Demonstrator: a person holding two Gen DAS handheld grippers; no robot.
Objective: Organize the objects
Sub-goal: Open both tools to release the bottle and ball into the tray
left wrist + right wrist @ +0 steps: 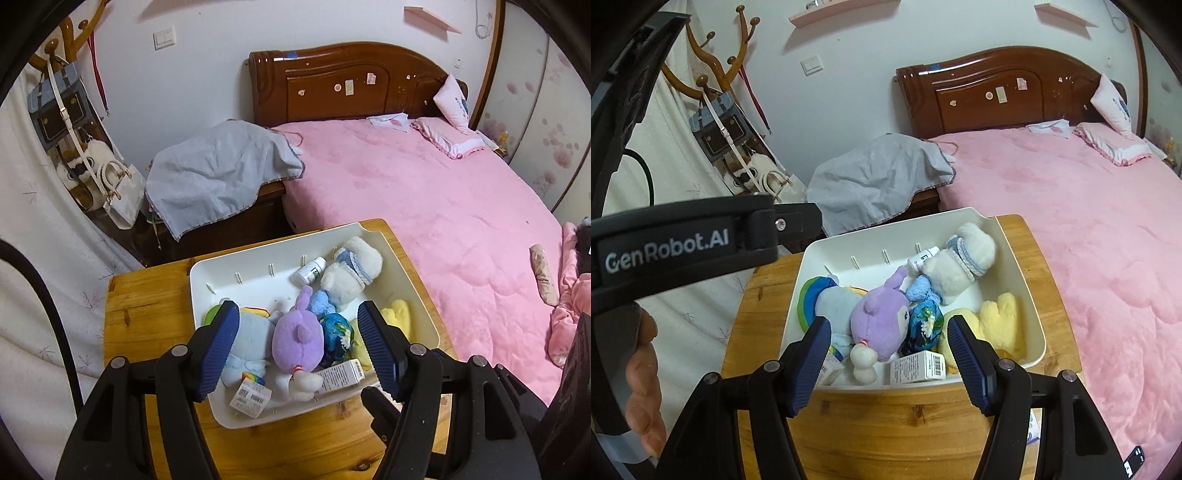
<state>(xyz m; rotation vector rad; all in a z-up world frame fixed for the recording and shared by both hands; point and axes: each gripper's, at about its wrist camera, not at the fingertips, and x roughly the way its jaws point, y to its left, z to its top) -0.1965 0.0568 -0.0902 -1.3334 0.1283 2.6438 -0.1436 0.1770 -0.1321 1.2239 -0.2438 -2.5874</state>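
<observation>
Soft plush fills a white plastic tray (417,291) on a small pine table (147,306) drawn up against the foot of a pink-quilted bed (424,192); both handheld claws hang above the tray's near edge, each with its ribbed blue pads spread wide and nothing between them — the left gripper (299,343) over the near-left corner, the right gripper (886,354) over the middle of the near wall.

Between them lies a purple long-eared plush (879,321), head toward the near edge, a white knob-shaped part (863,363) at its chin; it should weigh almost nothing and squash under pressure, so the firm round head looks the better hold than the floppy ears. A pale-blue plush with a rainbow mane (827,299) rests against the tray's left wall, touching the purple toy; a white fleecy plush in a knitted blue band (964,258) occupies the far-right corner; a yellow plush (1001,321) slumps against the right wall — all light, yielding, unlikely to break.

Stiffer goods sit among them: a white cardboard carton with a barcode (918,365) at the near wall, easily crushed and best pinched across its narrow faces; a small white bottle (312,270) near the far wall, smooth, round and apt to slip, best taken across its body; a glossy blue printed item (335,334) wedged beside the purple toy, its make unclear.
</observation>
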